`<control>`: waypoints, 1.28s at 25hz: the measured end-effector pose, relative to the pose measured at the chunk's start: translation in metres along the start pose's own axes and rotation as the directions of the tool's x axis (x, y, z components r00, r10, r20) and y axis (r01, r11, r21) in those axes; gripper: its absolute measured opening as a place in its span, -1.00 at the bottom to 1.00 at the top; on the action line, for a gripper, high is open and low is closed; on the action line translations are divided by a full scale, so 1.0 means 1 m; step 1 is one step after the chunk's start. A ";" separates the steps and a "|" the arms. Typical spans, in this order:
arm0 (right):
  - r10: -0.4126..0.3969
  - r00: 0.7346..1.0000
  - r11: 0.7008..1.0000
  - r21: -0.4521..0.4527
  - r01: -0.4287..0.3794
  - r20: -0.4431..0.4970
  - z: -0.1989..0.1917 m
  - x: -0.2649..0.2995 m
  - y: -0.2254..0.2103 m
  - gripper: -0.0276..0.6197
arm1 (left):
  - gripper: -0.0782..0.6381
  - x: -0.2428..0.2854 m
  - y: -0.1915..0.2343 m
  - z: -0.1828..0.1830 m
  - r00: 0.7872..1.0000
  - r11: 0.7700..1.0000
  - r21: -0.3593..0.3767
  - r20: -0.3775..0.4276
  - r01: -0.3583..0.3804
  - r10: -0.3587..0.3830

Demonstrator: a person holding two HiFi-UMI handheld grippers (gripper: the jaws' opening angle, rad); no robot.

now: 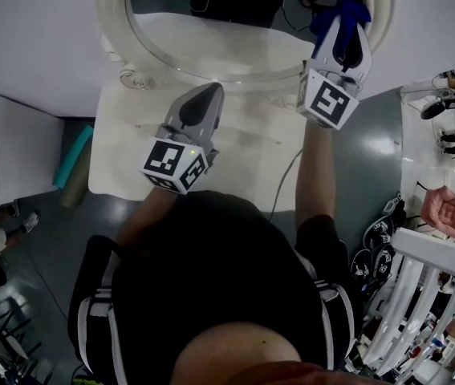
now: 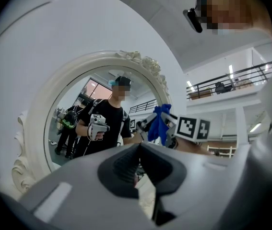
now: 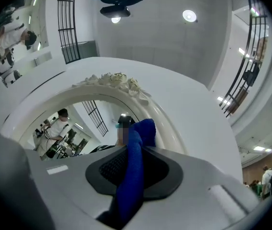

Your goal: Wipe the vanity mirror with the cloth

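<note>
The vanity mirror (image 1: 211, 34) in its ornate white frame (image 1: 113, 30) stands at the far side of a white table (image 1: 123, 163). My right gripper (image 1: 346, 24) is raised at the mirror's right edge, shut on a blue cloth (image 1: 333, 10) that sticks out past its jaws. In the right gripper view the cloth (image 3: 133, 171) hangs pinched between the jaws, just before the frame (image 3: 126, 86). My left gripper (image 1: 208, 95) is held lower, before the mirror's bottom edge, shut with nothing in it. The left gripper view shows the mirror glass (image 2: 78, 123), the cloth (image 2: 160, 122) and the right gripper (image 2: 147, 124).
A teal roll (image 1: 73, 157) lies on the floor left of the table. A cable (image 1: 287, 179) runs down off the table's front. White racks (image 1: 428, 295) with gear stand at the right, with another person's hand (image 1: 442, 208) above them.
</note>
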State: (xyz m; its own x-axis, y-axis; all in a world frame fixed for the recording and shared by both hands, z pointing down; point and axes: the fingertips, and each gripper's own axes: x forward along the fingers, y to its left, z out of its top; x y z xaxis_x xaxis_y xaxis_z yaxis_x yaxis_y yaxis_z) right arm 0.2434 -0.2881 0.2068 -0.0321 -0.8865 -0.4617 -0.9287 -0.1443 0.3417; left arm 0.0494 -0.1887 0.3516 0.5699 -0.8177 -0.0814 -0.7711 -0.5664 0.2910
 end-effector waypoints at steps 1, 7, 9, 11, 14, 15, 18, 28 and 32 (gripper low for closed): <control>-0.004 1.000 1.000 0.010 0.004 0.005 0.000 0.001 0.000 -0.70 | -0.75 -0.001 0.001 0.001 1.000 1.000 0.001 0.002 -0.001 0.001; -0.019 1.000 0.997 0.076 0.019 -0.006 0.000 0.004 0.000 -0.70 | -0.75 -0.005 0.005 0.003 1.000 1.000 -0.002 0.006 -0.012 0.012; -0.023 1.000 0.995 0.099 0.024 -0.004 0.000 0.005 0.000 -0.70 | -0.75 -0.007 0.007 0.002 1.000 1.000 -0.006 0.005 -0.015 0.015; -0.028 1.000 0.992 0.119 0.028 -0.001 0.000 0.005 0.000 -0.70 | -0.75 -0.010 0.009 0.000 1.000 1.000 -0.009 0.004 -0.016 0.016; -0.032 0.999 0.989 0.142 0.031 0.005 0.002 0.006 0.000 -0.70 | -0.75 -0.014 0.010 0.000 1.000 1.000 -0.012 0.006 -0.019 0.019; -0.032 0.999 0.988 0.149 0.031 0.007 0.004 0.007 0.001 -0.70 | -0.75 -0.016 0.012 0.000 1.000 1.000 -0.013 0.008 -0.021 0.021; -0.030 0.999 0.984 0.174 0.026 0.020 0.011 0.011 0.006 -0.70 | -0.75 -0.022 0.017 0.003 0.999 0.999 -0.016 0.015 -0.030 0.030; -0.023 0.999 0.983 0.182 0.017 0.034 0.037 0.024 0.016 -0.70 | -0.75 -0.039 0.036 0.014 0.997 0.998 -0.011 0.030 -0.065 0.066; -0.013 0.999 0.985 0.175 0.006 0.043 0.045 0.029 0.022 -0.70 | -0.75 -0.046 0.047 0.018 0.995 0.996 0.004 0.033 -0.092 0.092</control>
State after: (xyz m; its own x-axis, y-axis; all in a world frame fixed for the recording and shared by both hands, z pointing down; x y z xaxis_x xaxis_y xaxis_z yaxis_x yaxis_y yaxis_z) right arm 0.2056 -0.2973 0.1639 -0.0354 -0.8648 -0.5009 -0.9791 -0.0703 0.1906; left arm -0.0182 -0.1800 0.3524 0.4870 -0.8692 -0.0853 -0.8214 -0.4890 0.2935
